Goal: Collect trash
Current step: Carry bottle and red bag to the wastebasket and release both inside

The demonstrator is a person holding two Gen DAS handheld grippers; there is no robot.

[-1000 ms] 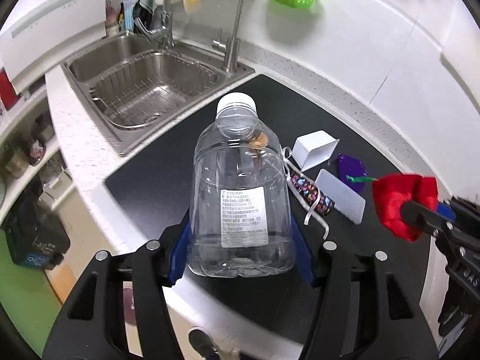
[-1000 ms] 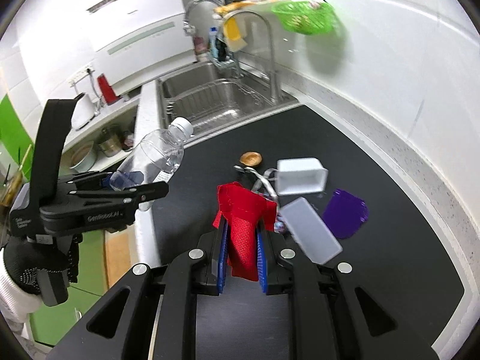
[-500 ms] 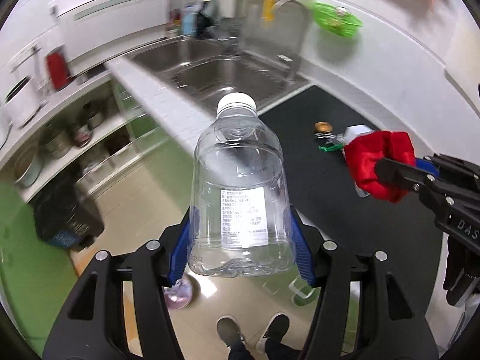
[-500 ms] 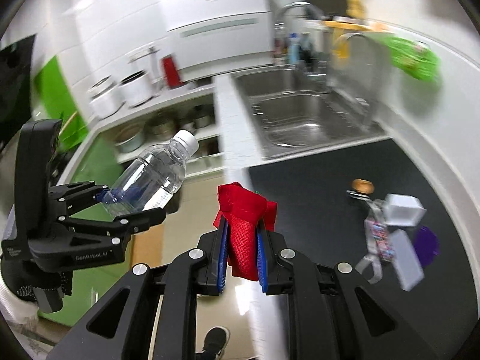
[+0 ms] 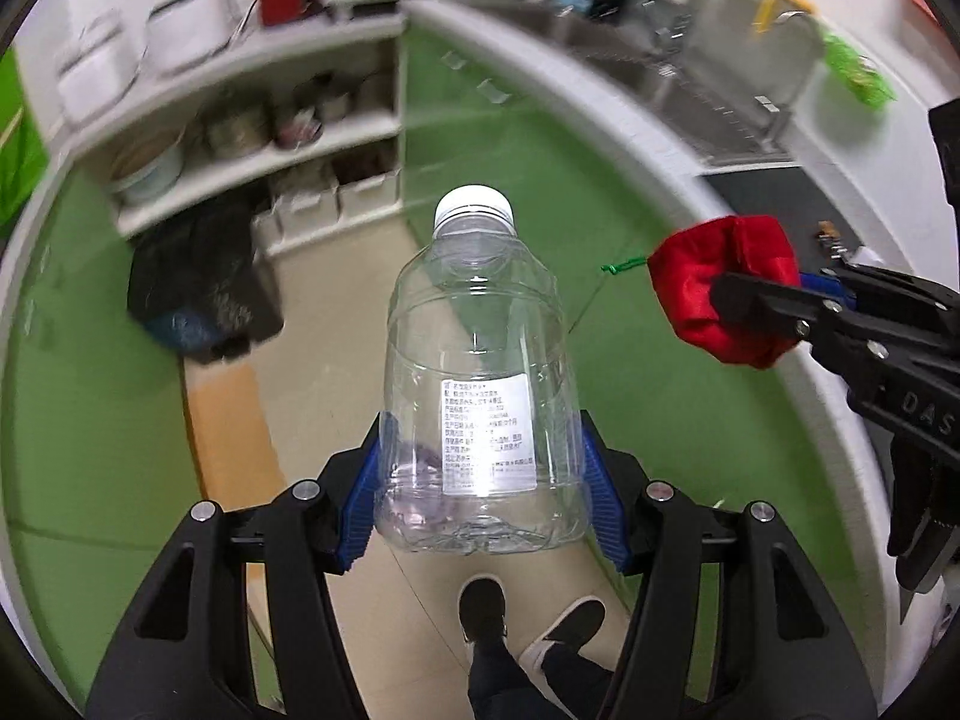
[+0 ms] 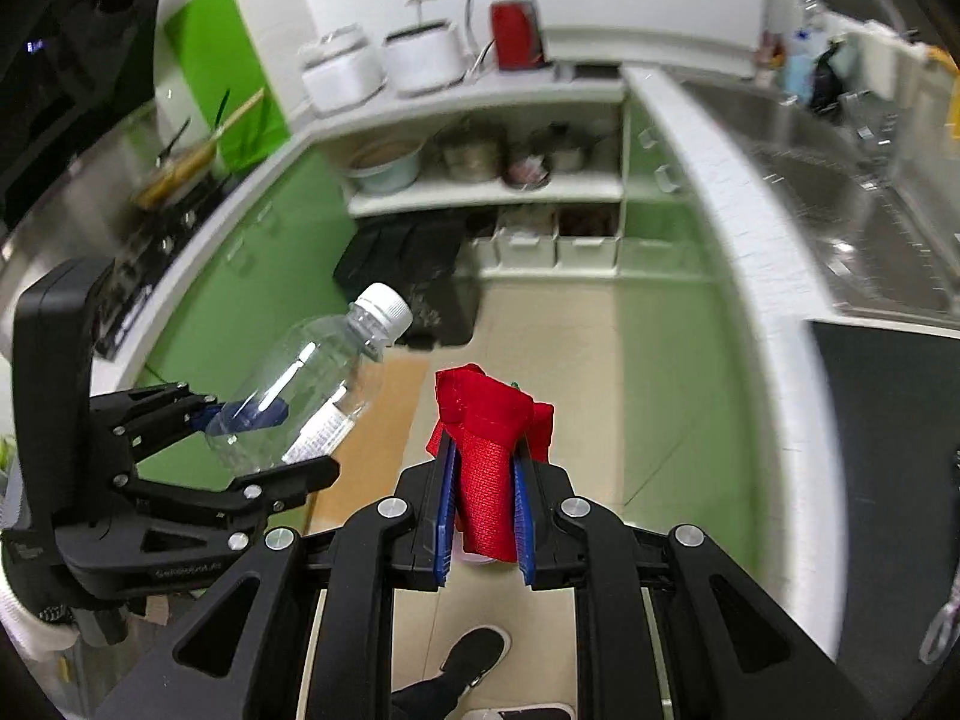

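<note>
My left gripper is shut on an empty clear plastic bottle with a white cap, held in the air over the kitchen floor. It also shows in the right wrist view, at the left. My right gripper is shut on a red cloth pouch; in the left wrist view the pouch hangs at the right with a green string. A black trash bag sits on the floor below the shelves, ahead of both grippers; it also shows in the right wrist view.
Green cabinets and a white counter edge curve along the right. The sink and a black mat lie on the counter. Open shelves hold pots. The person's shoes stand on the beige floor.
Both grippers have swung left, away from the black mat and counter, out over the floor toward the shelves and black trash bag. Both still hold their objects.
</note>
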